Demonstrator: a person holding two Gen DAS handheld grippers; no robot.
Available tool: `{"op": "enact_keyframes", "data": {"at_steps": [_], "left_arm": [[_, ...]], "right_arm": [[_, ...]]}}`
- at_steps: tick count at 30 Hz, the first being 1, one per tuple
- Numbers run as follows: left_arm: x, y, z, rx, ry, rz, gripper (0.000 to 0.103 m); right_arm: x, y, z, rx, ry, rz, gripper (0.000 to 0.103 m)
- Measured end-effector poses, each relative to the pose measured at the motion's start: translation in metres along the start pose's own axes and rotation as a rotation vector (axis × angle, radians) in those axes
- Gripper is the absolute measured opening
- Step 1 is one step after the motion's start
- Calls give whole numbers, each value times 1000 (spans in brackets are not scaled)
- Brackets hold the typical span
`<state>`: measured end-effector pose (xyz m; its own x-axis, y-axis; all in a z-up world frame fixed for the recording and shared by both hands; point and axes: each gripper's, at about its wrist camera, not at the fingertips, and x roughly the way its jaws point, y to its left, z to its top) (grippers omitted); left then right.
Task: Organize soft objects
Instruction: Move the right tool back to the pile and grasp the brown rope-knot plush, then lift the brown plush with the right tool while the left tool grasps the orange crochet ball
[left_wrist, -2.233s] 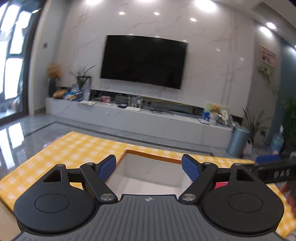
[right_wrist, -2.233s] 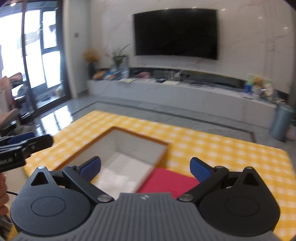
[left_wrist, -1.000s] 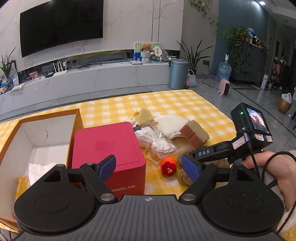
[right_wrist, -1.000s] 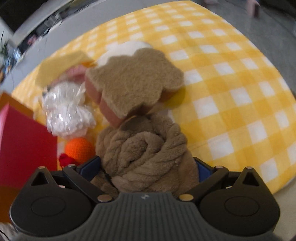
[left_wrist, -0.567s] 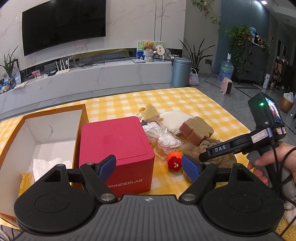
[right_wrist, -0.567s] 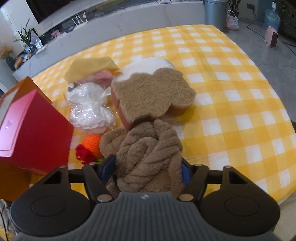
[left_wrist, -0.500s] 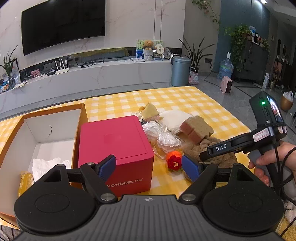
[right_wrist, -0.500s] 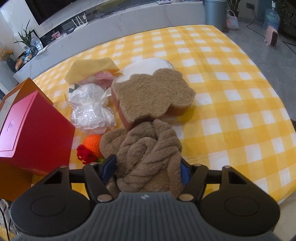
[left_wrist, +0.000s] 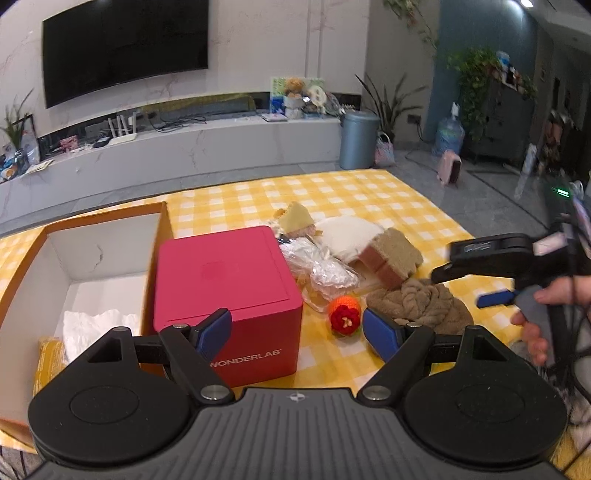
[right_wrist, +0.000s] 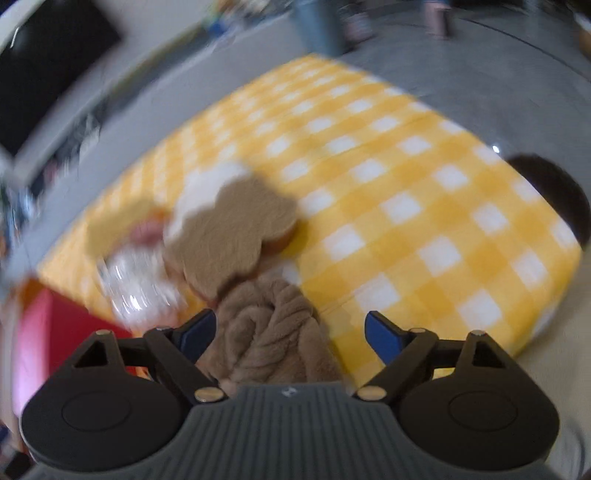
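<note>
The right gripper (right_wrist: 286, 332) hovers with its fingers spread wide over the brown twisted plush (right_wrist: 269, 332), which lies on the yellow checked tabletop (right_wrist: 424, 221) near its front edge, touching the bear-shaped sponge (right_wrist: 236, 236) behind it; nothing is pinched. The left gripper (left_wrist: 297, 330) also has its fingers spread and empty, held above the red box (left_wrist: 225, 284) that sits beside the open cardboard box (left_wrist: 162, 225). The right view is smeared, so its aim is uncertain. Closing off-centre may catch only a fold of the plush, letting it unravel or drag the crocheted orange ball (left_wrist: 344, 312) and wrapped bundle (left_wrist: 325, 273) toward the edge.
</note>
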<state>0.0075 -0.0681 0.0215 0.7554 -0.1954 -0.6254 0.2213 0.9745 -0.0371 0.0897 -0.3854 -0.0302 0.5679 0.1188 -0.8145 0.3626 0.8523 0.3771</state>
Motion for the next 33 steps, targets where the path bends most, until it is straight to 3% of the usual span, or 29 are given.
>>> {"op": "enact_keyframes", "data": {"at_steps": [3,7,13,16,20,25,27,28,33], "left_arm": [[-2,2,-6,33,-18,31,95],[-4,9,-13,36,-27,29,95],[-9,27,-20,4,-21,-10,95],[-12,39,-19,-41,-28,-36,95],[-9,51,-20,-82,-15,-36,95],[-4,56,-21,-104,5,-23,95],[-5,56,-22,-107,8,-24,95],[-5,56,-22,-104,7,-23,95],[-6,52,-22,-91,7,-11,95]], "right_arm": [[-21,-8,-17,127,-67,117,88],[-17,4,-39,151,-3,160,80],[11,39,-57,94,70,86,73],[28,45,-61,103,23,-34,62],[46,48,-58,92,-1,-115,62],[54,59,-62,-28,-50,-156,65],[55,62,-66,-84,-63,-172,62],[55,62,-67,-102,-69,-172,56],[44,55,-68,-131,-45,-99,50]]}}
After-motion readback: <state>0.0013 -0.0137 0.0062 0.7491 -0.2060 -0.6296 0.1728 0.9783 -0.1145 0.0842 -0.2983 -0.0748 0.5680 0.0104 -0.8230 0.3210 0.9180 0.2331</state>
